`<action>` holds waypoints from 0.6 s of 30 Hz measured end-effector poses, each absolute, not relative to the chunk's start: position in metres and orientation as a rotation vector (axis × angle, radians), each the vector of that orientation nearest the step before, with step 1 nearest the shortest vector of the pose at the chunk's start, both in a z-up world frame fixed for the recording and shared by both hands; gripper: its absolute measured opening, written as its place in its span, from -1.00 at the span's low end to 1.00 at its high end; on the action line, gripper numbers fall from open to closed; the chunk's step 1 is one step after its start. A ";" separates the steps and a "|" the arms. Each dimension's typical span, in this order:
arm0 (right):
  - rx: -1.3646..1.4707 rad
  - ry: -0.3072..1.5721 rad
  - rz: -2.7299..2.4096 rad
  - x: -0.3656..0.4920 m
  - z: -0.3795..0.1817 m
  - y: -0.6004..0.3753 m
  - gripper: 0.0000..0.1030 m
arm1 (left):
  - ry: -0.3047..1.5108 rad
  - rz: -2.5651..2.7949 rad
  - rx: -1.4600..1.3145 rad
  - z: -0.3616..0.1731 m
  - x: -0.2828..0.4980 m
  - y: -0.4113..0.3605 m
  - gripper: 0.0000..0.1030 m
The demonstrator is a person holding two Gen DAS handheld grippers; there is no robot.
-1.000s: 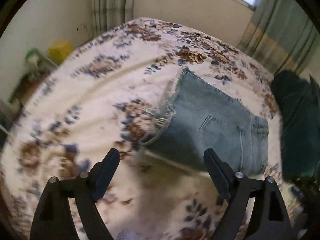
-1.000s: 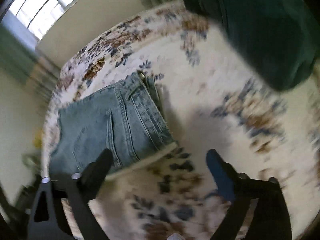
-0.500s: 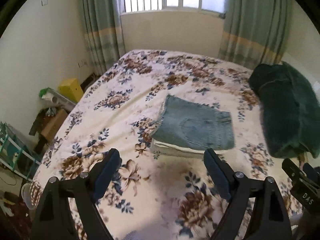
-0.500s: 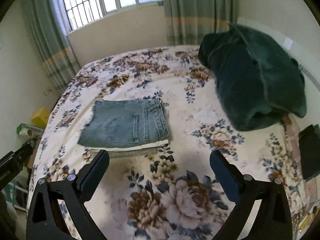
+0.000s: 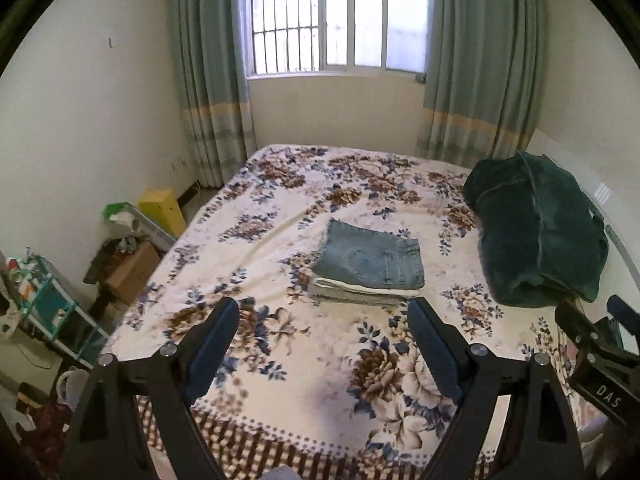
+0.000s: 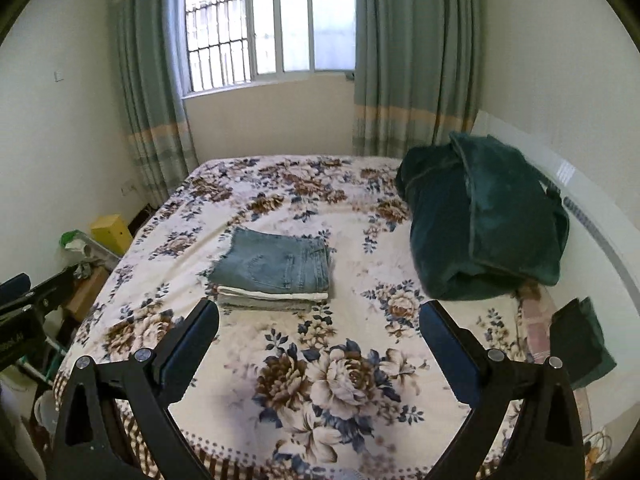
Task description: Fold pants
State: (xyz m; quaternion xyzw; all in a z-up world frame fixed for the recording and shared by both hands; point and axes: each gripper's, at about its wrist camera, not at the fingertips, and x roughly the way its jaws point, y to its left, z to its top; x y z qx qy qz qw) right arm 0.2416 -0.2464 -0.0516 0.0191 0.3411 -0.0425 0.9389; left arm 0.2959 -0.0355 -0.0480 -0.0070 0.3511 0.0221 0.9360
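Note:
Folded blue denim shorts (image 5: 370, 258) lie on top of a small stack of folded light clothes (image 5: 360, 294) in the middle of the floral bed (image 5: 280, 344). They also show in the right wrist view (image 6: 274, 266). My left gripper (image 5: 324, 340) is open and empty, held well back above the near part of the bed. My right gripper (image 6: 320, 344) is open and empty too, likewise far from the stack. The right gripper's body (image 5: 596, 364) shows at the right edge of the left wrist view.
A dark green bundled blanket (image 5: 536, 232) lies at the bed's right side by the headboard. A cardboard box (image 5: 132, 268), a yellow box (image 5: 160, 208) and a cluttered shelf (image 5: 44, 304) stand on the floor to the left. Window and curtains are behind.
Both grippers have pulled far back and up from the folded shorts, which now look small in the middle of the bed. The stack has not moved.

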 end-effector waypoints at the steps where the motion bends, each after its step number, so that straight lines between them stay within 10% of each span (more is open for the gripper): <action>1: 0.034 0.691 -0.084 0.234 -0.045 -0.242 0.98 | 0.712 0.040 -0.014 -0.045 0.288 -0.036 0.66; 18: 0.003 0.590 -0.072 0.125 0.045 -0.176 1.00 | 0.637 0.027 -0.005 -0.007 0.216 -0.007 0.90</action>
